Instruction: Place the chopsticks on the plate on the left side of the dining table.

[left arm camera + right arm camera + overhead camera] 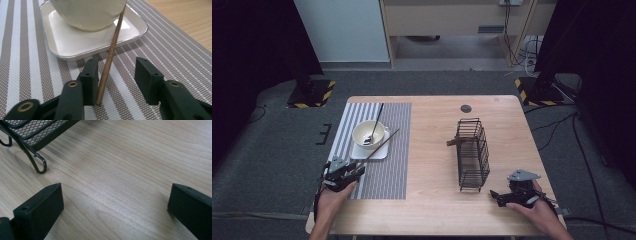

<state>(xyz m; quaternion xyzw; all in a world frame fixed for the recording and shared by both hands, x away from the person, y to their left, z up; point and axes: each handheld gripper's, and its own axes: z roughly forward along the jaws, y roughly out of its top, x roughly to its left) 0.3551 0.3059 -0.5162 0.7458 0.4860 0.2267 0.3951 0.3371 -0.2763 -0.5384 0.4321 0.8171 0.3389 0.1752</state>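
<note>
Beside left tool (115,80), chopstick (110,57) leans on bowl (87,15), w/ plate (75,47) underneath.

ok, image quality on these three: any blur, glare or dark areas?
High view: table evenly lit, room edges nearly black, small things soft. Left gripper view: chopstick and placemat weave sharp, mild sheen on the white tray, bowl cropped at the top. Right gripper view: wood grain crisp mid-frame, wire basket slightly soft, faint shadows beside the tongs.

text: none legible | labels: none | brands: none | numbers: none | signs: none readable on any surface
</note>
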